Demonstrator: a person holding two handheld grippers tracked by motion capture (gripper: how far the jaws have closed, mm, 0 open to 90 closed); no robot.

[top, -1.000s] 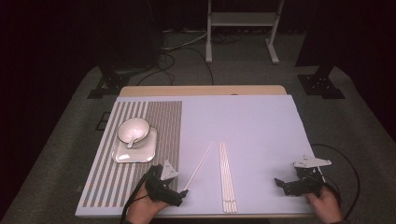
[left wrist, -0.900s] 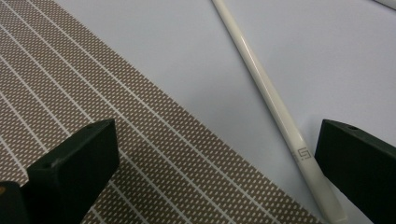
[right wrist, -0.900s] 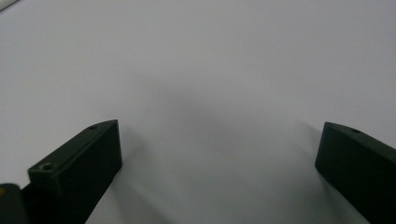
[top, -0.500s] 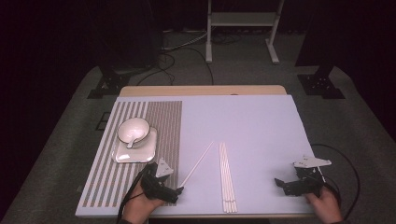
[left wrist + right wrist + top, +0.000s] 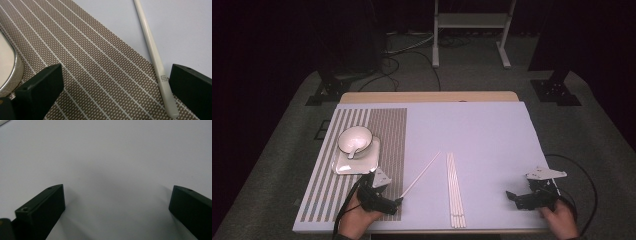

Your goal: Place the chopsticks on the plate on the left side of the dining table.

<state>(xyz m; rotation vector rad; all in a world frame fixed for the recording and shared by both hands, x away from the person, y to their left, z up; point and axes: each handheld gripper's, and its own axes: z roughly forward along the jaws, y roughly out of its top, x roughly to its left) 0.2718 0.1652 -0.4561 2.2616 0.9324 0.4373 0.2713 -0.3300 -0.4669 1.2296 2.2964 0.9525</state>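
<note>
Reaching: the left gripper (image 5: 398, 201) is low at the near edge of the table (image 5: 482, 125), jaws spread wide and holding nothing.
Loose chopstick: the single chopstick (image 5: 153, 52) lies slantwise, its thick end on the striped placemat (image 5: 87, 67) and between the spread jaws, close to one jaw; the rest runs out over the pale cloth.
Right gripper: the right gripper (image 5: 511, 196) rests near the front right corner, jaws wide apart over bare cloth, gripping nothing.
Bundle: the chopstick bundle (image 5: 455, 189) lies straight, just beside the loose one, its ends near the front edge.
Dishes: a bowl (image 5: 355, 140) with a spoon sits on a square plate (image 5: 357, 161) on the placemat, close behind the left gripper.
Open room: wide bare cloth lies between the bundle and the right gripper, and across the far half.
Surroundings: dark carpeted floor, cables and a metal stand (image 5: 472, 22) beyond the table.
</note>
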